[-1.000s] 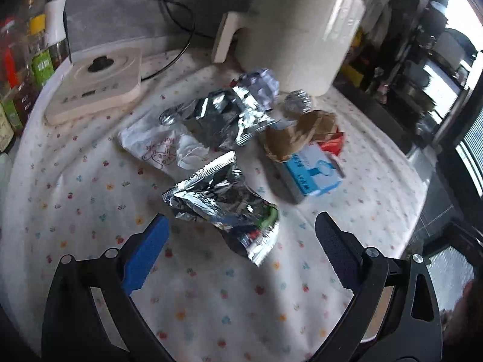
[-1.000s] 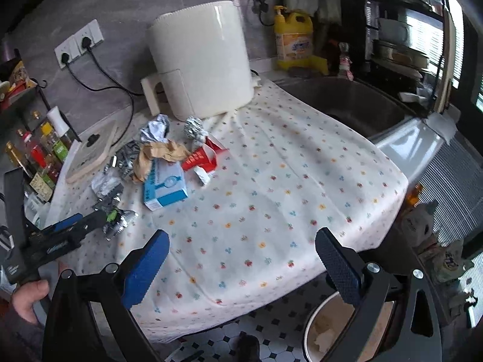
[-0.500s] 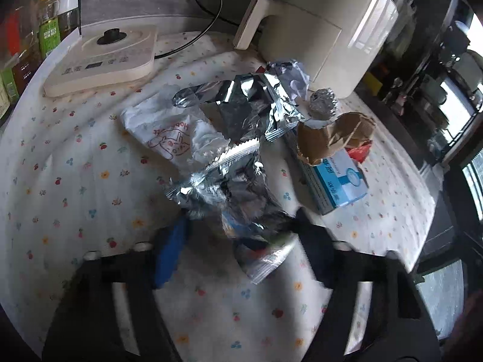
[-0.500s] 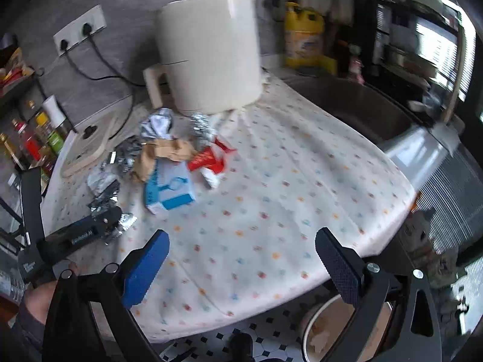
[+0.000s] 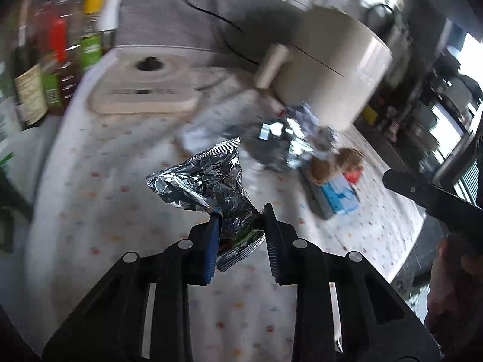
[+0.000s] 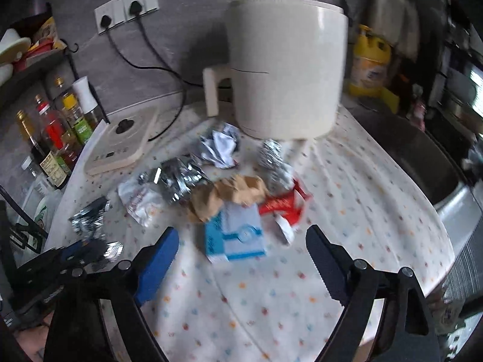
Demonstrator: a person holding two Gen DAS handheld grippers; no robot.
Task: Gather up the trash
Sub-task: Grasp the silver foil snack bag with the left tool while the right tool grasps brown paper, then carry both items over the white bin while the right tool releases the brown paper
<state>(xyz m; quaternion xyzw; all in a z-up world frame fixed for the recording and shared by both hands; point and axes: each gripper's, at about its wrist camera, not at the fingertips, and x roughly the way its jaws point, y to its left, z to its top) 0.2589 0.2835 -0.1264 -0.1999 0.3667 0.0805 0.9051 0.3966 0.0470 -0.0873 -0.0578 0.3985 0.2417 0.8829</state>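
Note:
My left gripper (image 5: 240,215) is shut on a crumpled silver foil wrapper (image 5: 208,185) and holds it lifted above the flowered tablecloth (image 5: 105,199). In the right wrist view that wrapper (image 6: 89,218) shows at the far left with the left gripper (image 6: 87,249). My right gripper (image 6: 241,241) is open and empty, hovering over the table just in front of a blue and white box (image 6: 235,233). Around the box lie a brown paper wad (image 6: 226,196), a red wrapper (image 6: 282,205), more foil wrappers (image 6: 178,178) and a foil ball (image 6: 271,154).
A large cream air fryer (image 6: 283,69) stands at the back of the table. A flat cream appliance (image 6: 123,144) with a cord lies at the back left. Bottles (image 6: 57,132) line the left edge. A sink (image 6: 422,157) lies to the right.
My left gripper closed on the foil wrapper and lifted it off the cloth. My right gripper moved forward and closer to the pile of trash, still open.

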